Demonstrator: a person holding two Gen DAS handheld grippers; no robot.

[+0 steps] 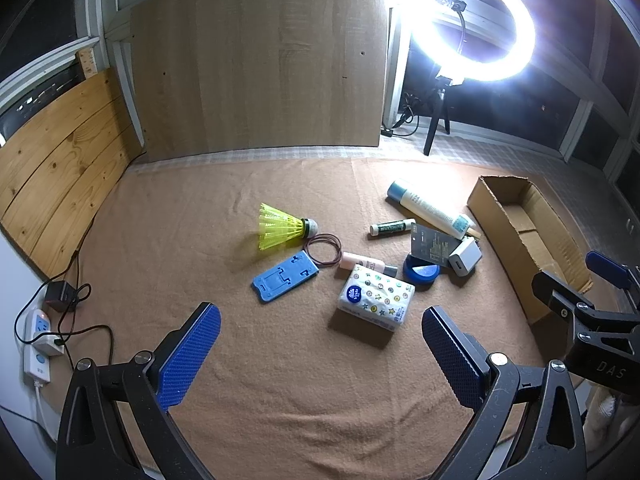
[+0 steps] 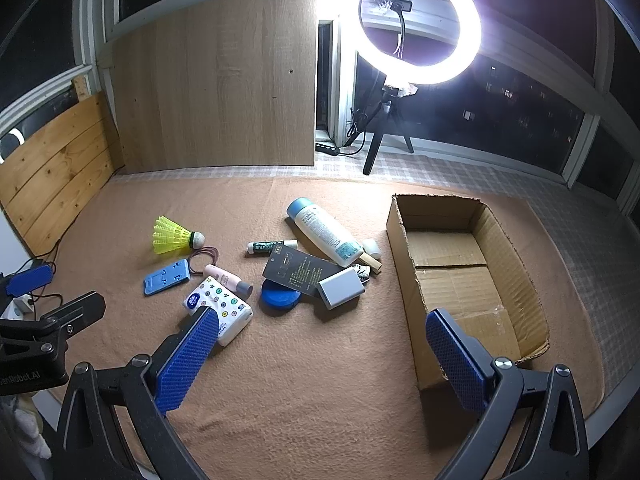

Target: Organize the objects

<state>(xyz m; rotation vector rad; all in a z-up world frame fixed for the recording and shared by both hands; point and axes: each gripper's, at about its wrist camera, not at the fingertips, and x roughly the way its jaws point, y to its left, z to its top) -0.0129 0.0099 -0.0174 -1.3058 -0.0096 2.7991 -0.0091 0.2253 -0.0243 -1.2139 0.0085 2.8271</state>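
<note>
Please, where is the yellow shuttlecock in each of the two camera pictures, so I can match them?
Left wrist: the shuttlecock lies near the picture's centre, just above the blue phone stand.
Right wrist: the shuttlecock lies left of centre, again just above the phone stand.
Shared landmark: the cardboard box, at the right in both.

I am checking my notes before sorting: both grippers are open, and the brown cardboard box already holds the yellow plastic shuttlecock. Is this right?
Not quite. The brown cardboard box holds nothing; the yellow plastic shuttlecock lies on the tan blanket, far left of it, as the right wrist view shows. The left gripper and right gripper are indeed open.
</note>
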